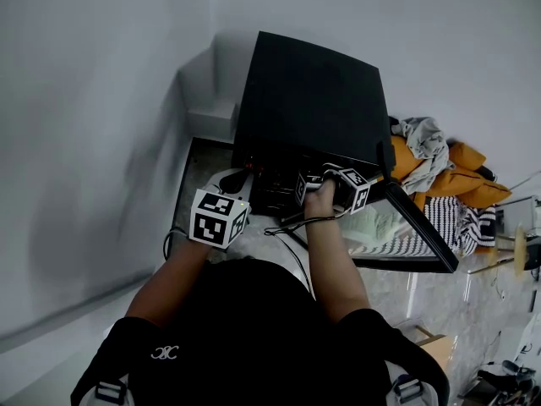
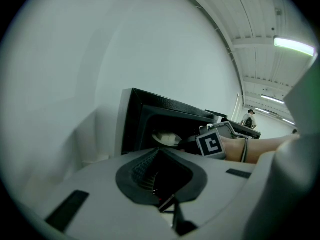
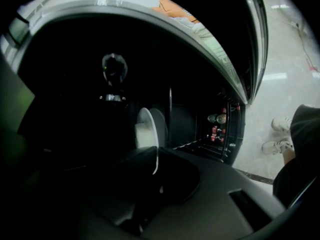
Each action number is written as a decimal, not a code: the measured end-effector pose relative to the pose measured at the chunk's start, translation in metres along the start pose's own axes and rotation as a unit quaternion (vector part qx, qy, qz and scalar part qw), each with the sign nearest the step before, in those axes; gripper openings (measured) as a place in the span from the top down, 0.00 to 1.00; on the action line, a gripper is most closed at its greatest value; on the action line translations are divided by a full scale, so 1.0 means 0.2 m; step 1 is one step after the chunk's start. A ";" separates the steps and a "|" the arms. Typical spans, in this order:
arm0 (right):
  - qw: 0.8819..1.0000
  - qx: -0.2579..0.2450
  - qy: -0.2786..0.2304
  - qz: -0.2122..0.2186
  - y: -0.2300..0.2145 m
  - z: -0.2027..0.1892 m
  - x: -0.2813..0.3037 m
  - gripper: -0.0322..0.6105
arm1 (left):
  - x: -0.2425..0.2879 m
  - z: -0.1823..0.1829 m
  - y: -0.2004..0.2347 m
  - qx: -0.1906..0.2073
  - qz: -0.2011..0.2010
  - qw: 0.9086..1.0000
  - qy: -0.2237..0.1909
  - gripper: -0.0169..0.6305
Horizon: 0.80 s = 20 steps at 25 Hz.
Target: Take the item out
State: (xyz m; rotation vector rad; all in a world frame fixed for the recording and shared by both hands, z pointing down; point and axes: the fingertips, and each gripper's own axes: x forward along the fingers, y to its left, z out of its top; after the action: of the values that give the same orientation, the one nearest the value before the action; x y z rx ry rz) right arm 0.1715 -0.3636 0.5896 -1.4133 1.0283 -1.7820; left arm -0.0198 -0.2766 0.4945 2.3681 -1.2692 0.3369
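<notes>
Left gripper (image 2: 161, 179): outside oven (image 1: 308, 100) mouth, jaws pressed together on nothing.
Right gripper (image 3: 150, 161): past open door (image 1: 418, 231), inside oven cavity, jaws pinching near rim of white dish (image 3: 146, 131).
Dish itself deeper in oven; support beneath too dark to tell.
Judged ceramic: stiff, glaze-slick, breakable, heavy for edge pinch. Hold rim, keep level.

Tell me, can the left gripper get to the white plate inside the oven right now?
Probably, but it is tight. The oven door is open and the plate shows from the left gripper; the right gripper, shut on the plate's rim, fills part of the opening.
</notes>
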 end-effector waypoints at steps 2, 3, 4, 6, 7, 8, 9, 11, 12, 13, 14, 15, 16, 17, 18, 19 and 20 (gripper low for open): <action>1.000 -0.004 0.005 0.003 -0.01 -0.01 -0.03 0.92 | 0.00 0.00 0.00 0.001 -0.002 1.000 0.002 0.98; 1.000 -0.006 0.006 0.003 -0.02 -0.02 -0.04 0.92 | 0.00 -0.01 0.00 0.002 -0.003 1.000 0.003 0.98; 1.000 -0.009 0.007 0.003 -0.03 -0.02 -0.06 0.92 | 0.01 -0.01 -0.01 0.002 -0.005 1.000 0.004 0.98; 1.000 -0.012 0.012 0.003 -0.04 -0.03 -0.08 0.92 | 0.01 -0.01 -0.01 0.004 -0.007 1.000 0.005 0.98; 1.000 -0.013 0.015 0.004 -0.05 -0.04 -0.09 0.92 | 0.02 -0.01 -0.01 0.006 -0.009 1.000 0.006 0.98; 1.000 -0.014 0.016 0.005 -0.06 -0.04 -0.10 0.92 | 0.02 -0.01 -0.02 0.007 -0.011 1.000 0.006 0.98; 1.000 -0.016 0.018 0.006 -0.06 -0.05 -0.11 0.92 | 0.03 -0.02 -0.02 0.008 -0.012 1.000 0.007 0.98; 1.000 -0.021 0.019 0.003 -0.08 -0.06 -0.14 0.94 | 0.03 -0.01 -0.03 0.009 -0.015 1.000 0.008 0.98; 1.000 -0.023 0.020 0.002 -0.09 -0.06 -0.15 0.94 | 0.03 -0.01 -0.04 0.010 -0.017 1.000 0.009 0.98; 0.999 -0.025 0.021 0.003 -0.09 -0.07 -0.16 0.94 | 0.04 -0.01 -0.05 0.011 -0.019 1.000 0.009 0.98; 0.999 -0.026 0.022 0.008 -0.09 -0.07 -0.17 0.94 | 0.04 -0.01 -0.05 0.012 -0.021 1.000 0.010 0.98; 0.999 -0.027 0.022 0.014 -0.08 -0.07 -0.17 0.94 | 0.05 -0.02 -0.06 0.013 -0.022 1.000 0.010 0.98; 0.999 -0.027 0.022 0.022 -0.08 -0.07 -0.17 0.94 | 0.05 -0.02 -0.06 0.014 -0.024 1.000 0.011 0.98; 0.999 -0.026 0.021 0.029 -0.07 -0.06 -0.16 0.94 | 0.05 -0.02 -0.07 0.015 -0.025 1.000 0.011 0.98; 0.999 -0.024 0.021 0.035 -0.06 -0.05 -0.15 0.92 | 0.06 -0.02 -0.07 0.015 -0.026 0.999 0.012 0.98; 0.999 -0.020 0.020 0.039 -0.06 -0.05 -0.14 0.86 | 0.06 -0.02 -0.07 0.015 -0.026 0.999 0.012 0.98; 0.999 -0.017 0.021 0.040 -0.05 -0.04 -0.13 0.82 | 0.06 -0.02 -0.07 0.015 -0.026 0.999 0.013 0.98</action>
State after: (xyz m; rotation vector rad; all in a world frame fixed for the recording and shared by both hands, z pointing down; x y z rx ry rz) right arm 0.1684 -0.3347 0.5857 -1.3423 1.1253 -1.7506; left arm -0.0013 -0.2761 0.4995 2.4107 -1.1960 0.3716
